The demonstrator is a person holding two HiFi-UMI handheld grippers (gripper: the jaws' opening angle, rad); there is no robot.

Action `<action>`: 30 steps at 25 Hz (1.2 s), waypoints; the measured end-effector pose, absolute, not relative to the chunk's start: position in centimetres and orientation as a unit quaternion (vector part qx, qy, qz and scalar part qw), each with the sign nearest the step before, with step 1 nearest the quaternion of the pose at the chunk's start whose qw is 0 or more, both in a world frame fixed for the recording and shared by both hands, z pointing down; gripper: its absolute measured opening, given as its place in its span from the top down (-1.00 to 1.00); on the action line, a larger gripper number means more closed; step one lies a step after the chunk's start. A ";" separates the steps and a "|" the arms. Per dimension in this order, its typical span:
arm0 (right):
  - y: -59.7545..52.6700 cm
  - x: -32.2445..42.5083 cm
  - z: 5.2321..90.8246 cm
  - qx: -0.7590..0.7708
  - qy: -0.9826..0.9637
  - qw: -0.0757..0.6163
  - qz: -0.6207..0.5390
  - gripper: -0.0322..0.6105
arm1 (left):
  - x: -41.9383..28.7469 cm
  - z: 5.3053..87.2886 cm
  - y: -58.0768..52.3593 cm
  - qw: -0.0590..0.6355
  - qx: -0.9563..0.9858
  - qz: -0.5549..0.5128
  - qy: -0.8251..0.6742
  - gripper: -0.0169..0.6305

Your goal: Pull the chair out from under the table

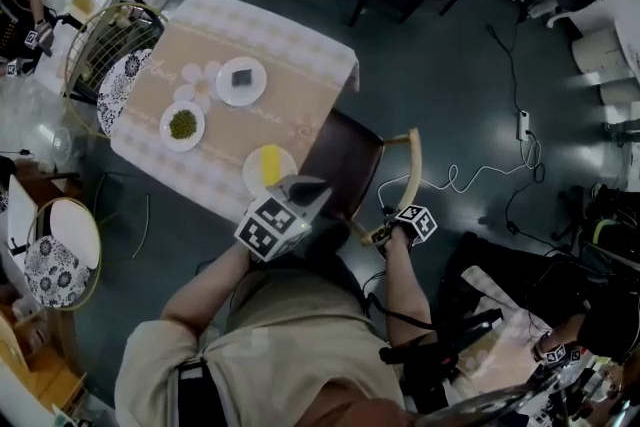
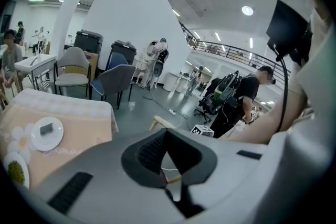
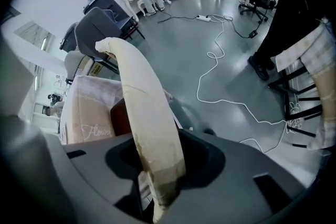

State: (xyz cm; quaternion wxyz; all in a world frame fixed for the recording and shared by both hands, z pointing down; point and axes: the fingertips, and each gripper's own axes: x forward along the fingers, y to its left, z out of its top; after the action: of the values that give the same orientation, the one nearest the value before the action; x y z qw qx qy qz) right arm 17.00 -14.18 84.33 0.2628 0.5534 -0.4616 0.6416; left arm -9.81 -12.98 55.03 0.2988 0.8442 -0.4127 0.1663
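Observation:
The chair has a dark brown seat and a pale curved back rail. It stands at the near right side of the cloth-covered table, with most of its seat out from under the cloth. My right gripper points steeply down at the rail's near end. In the right gripper view the rail runs up from between the jaws of that gripper, which close on it. My left gripper hovers over the seat's near corner, jaws together and empty.
Three plates sit on the table: one with a dark item, one with green food, one with yellow food. Wire-backed chairs stand at the left. A white cable and power strip lie on the floor at the right.

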 end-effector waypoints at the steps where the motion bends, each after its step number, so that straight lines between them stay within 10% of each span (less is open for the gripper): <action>1: -14.2 17.0 84.4 0.554 -0.461 0.264 0.641 0.41 | -9.4 55.0 -12.9 0.300 0.844 0.167 -0.412 0.93; 30: -14.8 21.0 83.9 0.581 -0.454 0.224 0.637 0.40 | -5.5 55.2 -12.4 0.297 0.854 0.192 -0.381 0.93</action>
State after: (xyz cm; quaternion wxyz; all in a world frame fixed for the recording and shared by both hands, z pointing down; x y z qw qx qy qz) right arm 20.97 -14.78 83.85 0.2244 0.5808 -0.4540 0.6374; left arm -5.54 -12.40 55.17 0.2971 0.8544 -0.3808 0.1915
